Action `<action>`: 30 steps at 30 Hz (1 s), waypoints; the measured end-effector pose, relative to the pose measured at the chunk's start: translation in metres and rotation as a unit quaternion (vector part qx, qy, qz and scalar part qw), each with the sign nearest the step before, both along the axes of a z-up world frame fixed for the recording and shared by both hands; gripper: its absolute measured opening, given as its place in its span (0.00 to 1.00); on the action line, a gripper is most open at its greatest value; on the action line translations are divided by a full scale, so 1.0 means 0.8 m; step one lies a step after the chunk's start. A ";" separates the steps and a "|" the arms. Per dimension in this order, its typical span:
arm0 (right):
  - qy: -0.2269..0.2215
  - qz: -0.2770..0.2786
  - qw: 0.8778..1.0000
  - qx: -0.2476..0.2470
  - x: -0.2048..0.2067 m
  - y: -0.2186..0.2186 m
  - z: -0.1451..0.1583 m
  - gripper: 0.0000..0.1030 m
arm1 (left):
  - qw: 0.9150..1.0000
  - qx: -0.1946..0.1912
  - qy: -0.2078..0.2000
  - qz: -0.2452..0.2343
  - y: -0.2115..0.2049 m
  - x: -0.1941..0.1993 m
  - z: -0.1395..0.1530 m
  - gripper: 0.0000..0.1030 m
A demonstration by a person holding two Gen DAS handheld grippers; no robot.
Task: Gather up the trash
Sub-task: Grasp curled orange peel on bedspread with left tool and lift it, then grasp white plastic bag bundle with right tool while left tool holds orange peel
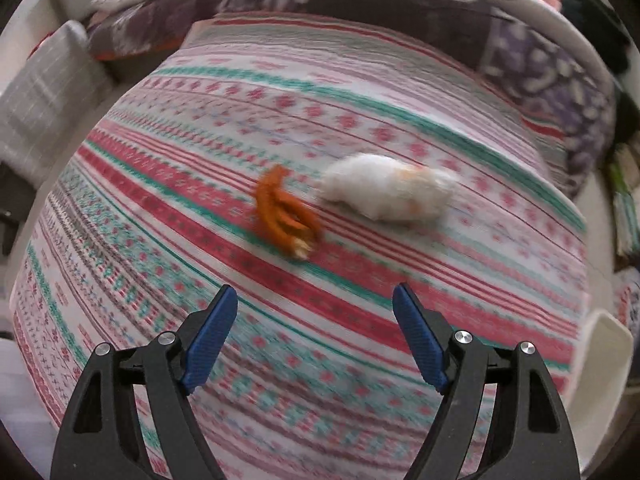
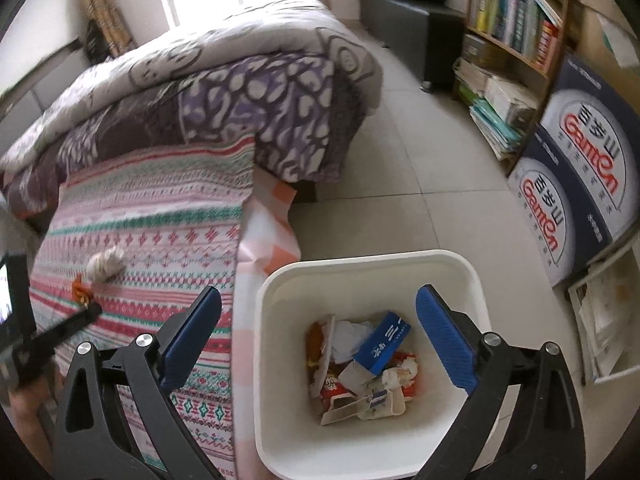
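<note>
An orange peel (image 1: 285,216) and a crumpled white tissue (image 1: 388,188) lie side by side on the striped bedspread (image 1: 200,184). My left gripper (image 1: 314,304) is open and empty, hovering just short of the peel. My right gripper (image 2: 318,308) is open and empty above the white trash bin (image 2: 276,304), which holds a blue box, wrappers and paper. In the right wrist view the tissue (image 2: 106,266) and the peel (image 2: 79,290) show at the left, with the left gripper's finger (image 2: 76,322) close to the peel.
A folded purple and grey quilt (image 2: 240,92) lies at the far end of the bed. The bin's rim shows at the bed's right edge (image 1: 604,364). A bookshelf (image 2: 516,28), blue Ganten boxes (image 2: 576,184) and papers stand on the tiled floor (image 2: 420,160).
</note>
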State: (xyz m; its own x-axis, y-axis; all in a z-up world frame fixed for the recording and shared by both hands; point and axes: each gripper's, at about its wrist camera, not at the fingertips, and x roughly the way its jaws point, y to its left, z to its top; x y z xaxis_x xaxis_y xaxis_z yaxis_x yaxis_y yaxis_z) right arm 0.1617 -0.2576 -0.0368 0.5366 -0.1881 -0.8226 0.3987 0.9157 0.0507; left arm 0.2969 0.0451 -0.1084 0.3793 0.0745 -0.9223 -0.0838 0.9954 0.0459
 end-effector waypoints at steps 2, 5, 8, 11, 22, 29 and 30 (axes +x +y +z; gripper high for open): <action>0.003 0.011 1.000 -0.008 0.005 0.009 -0.001 0.91 | 1.000 -0.003 -0.004 0.009 0.010 0.009 -0.004 0.76; 0.005 0.021 1.000 -0.014 0.012 0.020 -0.004 0.91 | 1.000 -0.003 -0.023 0.017 0.023 0.019 -0.004 0.71; 0.010 0.039 0.999 -0.025 0.020 0.036 -0.008 0.91 | 0.999 -0.023 -0.035 0.025 0.033 0.027 -0.006 0.60; 0.012 0.059 0.997 -0.041 0.026 0.053 -0.012 0.91 | 0.998 -0.043 -0.038 0.018 0.037 0.037 -0.011 0.50; -0.002 0.171 0.982 -0.087 0.046 0.128 -0.026 0.91 | 0.997 -0.052 -0.057 0.003 0.060 0.019 0.009 0.24; -0.025 0.318 0.941 -0.111 0.108 0.215 -0.043 0.91 | 0.993 -0.056 -0.107 0.001 0.107 -0.027 0.074 0.24; -0.026 0.347 0.931 -0.113 0.123 0.234 -0.046 0.91 | 0.992 -0.058 -0.112 0.003 0.114 -0.032 0.081 0.24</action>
State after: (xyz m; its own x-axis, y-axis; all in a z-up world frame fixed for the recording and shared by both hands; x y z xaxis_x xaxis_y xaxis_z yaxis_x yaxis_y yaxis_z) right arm 0.2602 -0.0707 -0.0734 0.6307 0.0535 -0.7742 -0.2898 0.9417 -0.1710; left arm 0.2715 0.1364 -0.0439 0.5751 -0.0238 -0.8177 -0.0855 0.9924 -0.0890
